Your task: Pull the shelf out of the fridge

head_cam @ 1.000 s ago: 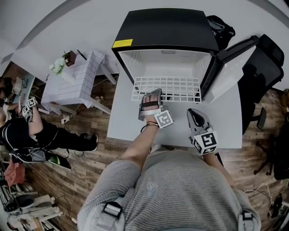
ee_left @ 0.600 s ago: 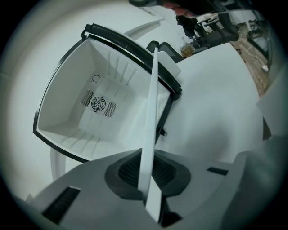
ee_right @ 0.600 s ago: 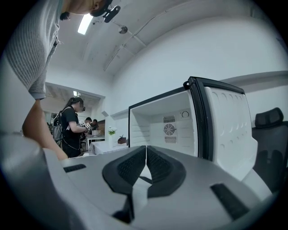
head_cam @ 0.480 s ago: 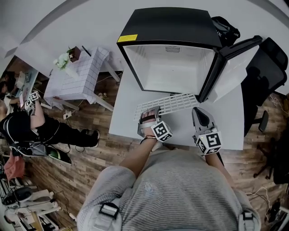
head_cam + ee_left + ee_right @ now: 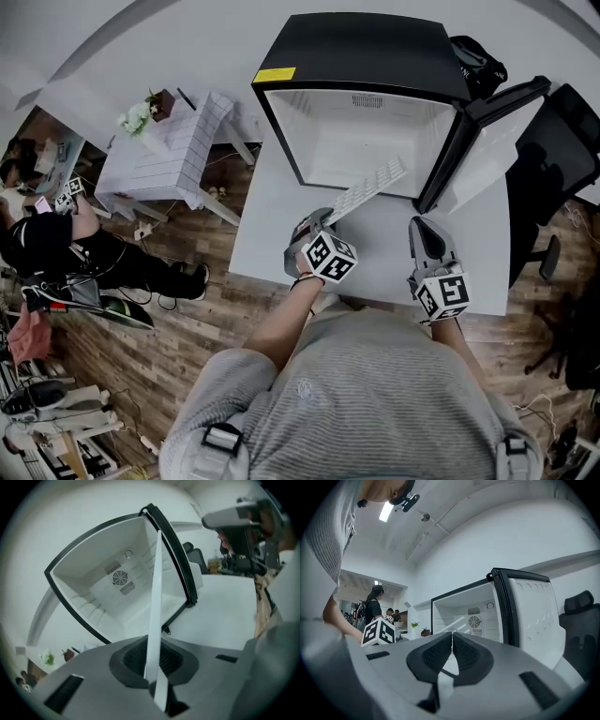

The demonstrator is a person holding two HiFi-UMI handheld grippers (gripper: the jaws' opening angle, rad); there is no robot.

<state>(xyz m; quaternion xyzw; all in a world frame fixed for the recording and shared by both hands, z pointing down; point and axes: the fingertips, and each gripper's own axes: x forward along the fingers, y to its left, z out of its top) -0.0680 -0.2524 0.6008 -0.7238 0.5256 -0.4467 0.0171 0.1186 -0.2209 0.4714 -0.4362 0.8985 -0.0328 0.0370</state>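
The black mini fridge (image 5: pixel 361 56) stands open on the white table (image 5: pixel 258 225), its white inside (image 5: pixel 112 597) bare. The white wire shelf (image 5: pixel 367 190) is outside the fridge, above the table, rolled onto its edge. My left gripper (image 5: pixel 317 227) is shut on its near end. In the left gripper view the shelf (image 5: pixel 155 606) shows edge-on as a thin white strip running from between the jaws of the left gripper (image 5: pixel 152 670) toward the fridge. My right gripper (image 5: pixel 424 228) hovers over the table to the right, shut with nothing in it. The right gripper view has that gripper (image 5: pixel 452 641) facing the fridge (image 5: pixel 480 613).
The fridge door (image 5: pixel 483 141) hangs open on the right. A black office chair (image 5: pixel 553 141) stands beyond it. A tiled side table (image 5: pixel 164 155) with a small plant is at the left. A person (image 5: pixel 47 258) sits on the floor at far left. A dark bag (image 5: pixel 473 56) lies behind the fridge.
The shelf has come out of the fridge and turned from flat onto its edge. My left gripper drew back toward me and rolled with it. The right gripper has hardly moved.
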